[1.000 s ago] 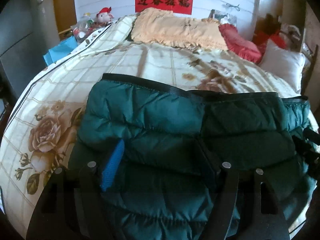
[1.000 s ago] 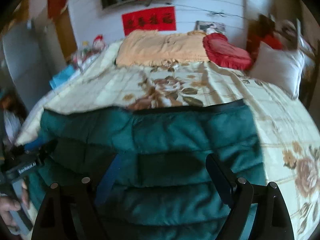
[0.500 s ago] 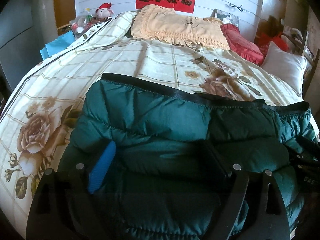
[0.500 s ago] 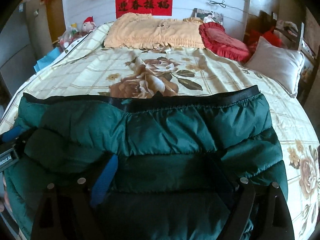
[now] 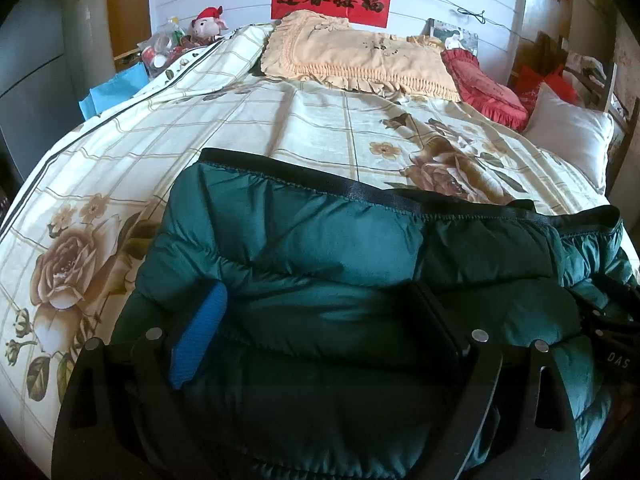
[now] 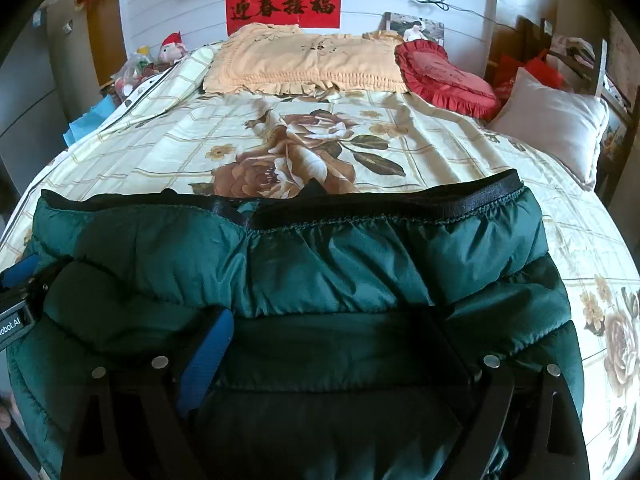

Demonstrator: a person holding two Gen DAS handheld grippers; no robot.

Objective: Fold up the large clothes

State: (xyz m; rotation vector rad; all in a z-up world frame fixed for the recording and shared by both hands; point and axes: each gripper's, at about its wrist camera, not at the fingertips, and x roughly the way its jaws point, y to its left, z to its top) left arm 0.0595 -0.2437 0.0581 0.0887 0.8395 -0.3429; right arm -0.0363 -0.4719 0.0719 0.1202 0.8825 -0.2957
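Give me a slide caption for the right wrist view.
Right gripper, open, above a green puffer jacket on a floral bedspread.

Bed point(image 5: 224, 132) with rose-print checked cover, green puffer jacket point(image 5: 328, 264) at near edge, peach, red, white pillows at head

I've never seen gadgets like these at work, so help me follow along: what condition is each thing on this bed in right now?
Green puffer jacket: folded, puffy, lying flat on the bed, black hem facing the pillows.
Left gripper: opening, fingers wide apart over the jacket, gripping nothing.
Right gripper: fingers wide apart over the jacket, gripping nothing.
Floral bedspread: spread out, slightly wrinkled.
Yellow pillow: lying flat at the headboard.
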